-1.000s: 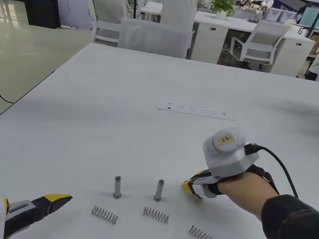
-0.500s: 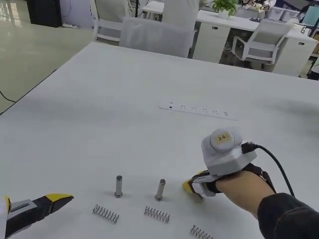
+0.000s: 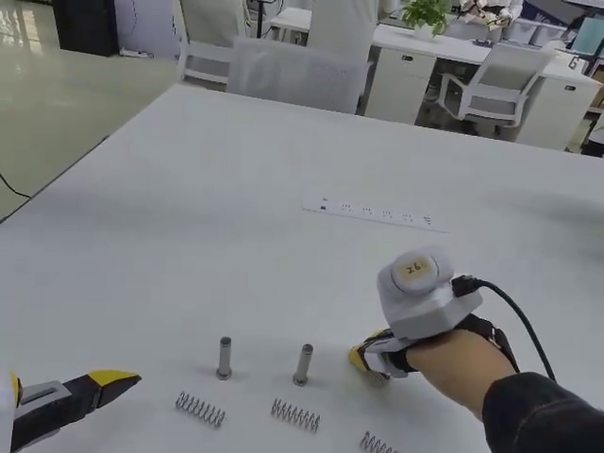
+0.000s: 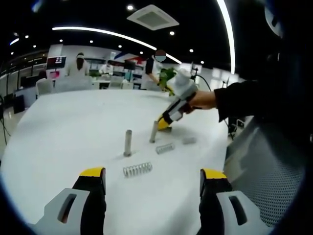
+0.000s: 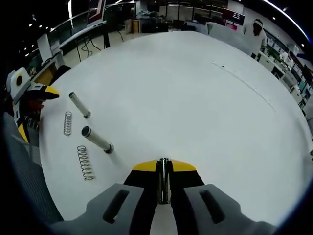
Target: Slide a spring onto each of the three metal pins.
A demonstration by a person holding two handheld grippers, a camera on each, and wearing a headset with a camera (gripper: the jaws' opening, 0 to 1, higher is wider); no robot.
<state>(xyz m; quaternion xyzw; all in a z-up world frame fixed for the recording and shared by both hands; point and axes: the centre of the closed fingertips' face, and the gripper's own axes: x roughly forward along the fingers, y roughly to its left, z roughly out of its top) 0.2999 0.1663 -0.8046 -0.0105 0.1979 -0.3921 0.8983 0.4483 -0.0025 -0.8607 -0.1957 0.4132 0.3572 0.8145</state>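
Observation:
Two metal pins stand upright on the white table, one to the left [image 3: 224, 357] and one in the middle [image 3: 303, 363]. In front of them lie three springs: left [image 3: 199, 410], middle [image 3: 295, 414] and right [image 3: 376, 443]. My right gripper [image 3: 365, 358] rests at the table right of the middle pin. Its jaws are shut on a third metal pin [image 5: 164, 181]. My left gripper [image 4: 152, 176] hovers open and empty at the near left, facing the left spring [image 4: 137, 169] and left pin [image 4: 128, 143]. The left gripper [image 3: 106, 387] enters the head view at the bottom left corner.
A white power strip [image 3: 373, 210] lies across the table's middle, beyond the pins. Office chairs [image 3: 297, 71] and desks stand past the far edge. The table [image 3: 236, 189] is wide and bare around the work.
The head camera has shifted a little. The right gripper has stayed shut beside the middle pin and the left gripper has hardly moved.

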